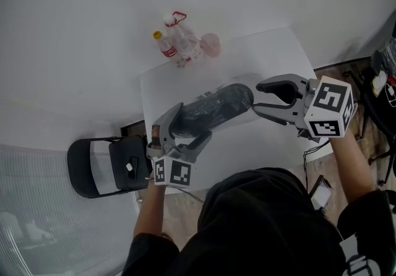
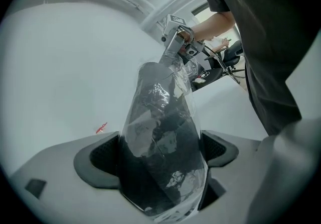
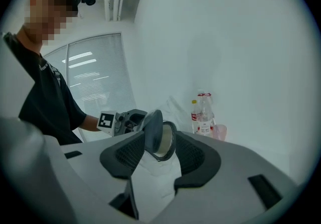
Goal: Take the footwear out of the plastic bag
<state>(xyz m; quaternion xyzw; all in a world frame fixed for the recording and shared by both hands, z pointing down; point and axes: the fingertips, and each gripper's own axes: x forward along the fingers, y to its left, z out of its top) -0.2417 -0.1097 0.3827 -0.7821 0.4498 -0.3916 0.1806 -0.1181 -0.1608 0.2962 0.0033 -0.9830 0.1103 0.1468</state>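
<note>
Head view: white table (image 1: 272, 52) underneath. Dark footwear (image 1: 226, 103) in clear plastic bag (image 1: 197, 119) is held above it, long axis lower-left to upper-right. Left gripper (image 1: 184, 131) clamped on the bagged near end. Right gripper (image 1: 258, 98) jaws apart around the far end, not pressing. Bottles (image 1: 179, 43) at the table's far edge.

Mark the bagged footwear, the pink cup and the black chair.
bagged footwear (image 1: 213, 111): head view, middle of its dark body.
pink cup (image 1: 211, 44): head view, its side.
black chair (image 1: 120, 157): head view, its seat.
</note>
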